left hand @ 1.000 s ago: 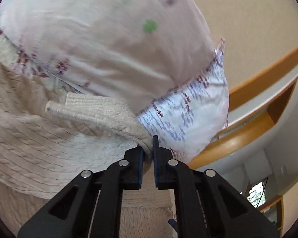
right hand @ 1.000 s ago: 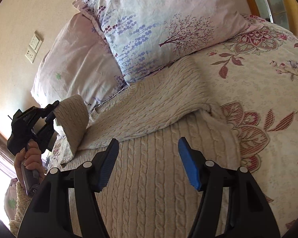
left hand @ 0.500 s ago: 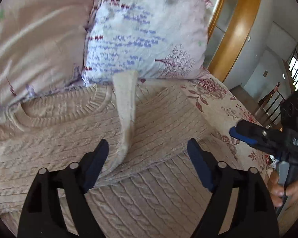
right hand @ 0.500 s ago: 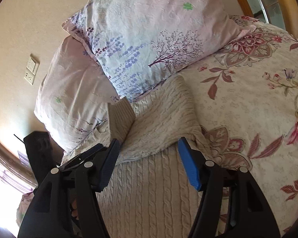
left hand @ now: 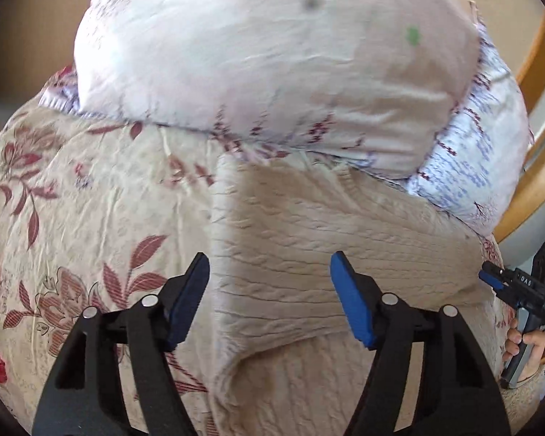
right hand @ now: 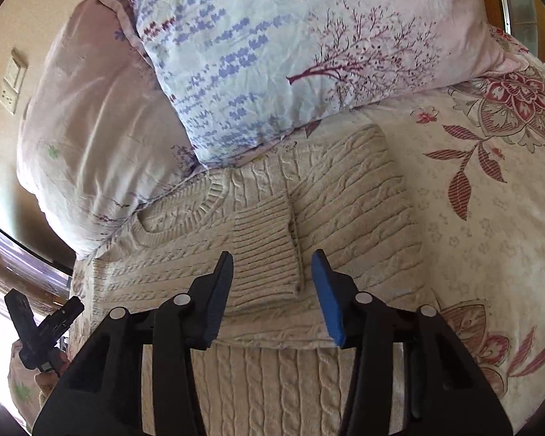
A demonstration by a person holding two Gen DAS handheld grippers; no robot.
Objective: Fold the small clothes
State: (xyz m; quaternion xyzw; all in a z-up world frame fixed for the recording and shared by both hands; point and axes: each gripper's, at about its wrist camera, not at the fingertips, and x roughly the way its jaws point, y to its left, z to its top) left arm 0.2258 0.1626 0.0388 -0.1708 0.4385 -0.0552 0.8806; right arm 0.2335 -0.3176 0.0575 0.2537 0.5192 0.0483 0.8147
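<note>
Left wrist view is motion-blurred, so the cream cable-knit sweater (left hand: pixel 309 254) shows little stitch detail there, and its lower part is cut off behind the left gripper (left hand: pixel 269 298). That gripper hovers over the sweater's left edge, fingers wide apart, holding nothing. In the right wrist view the sweater lies flat on the floral bedspread (right hand: pixel 490 189), collar against two pillows (right hand: pixel 290 54), one sleeve folded across the chest. The right gripper (right hand: pixel 272 290) hangs above that cuff, fingers apart and empty.
</note>
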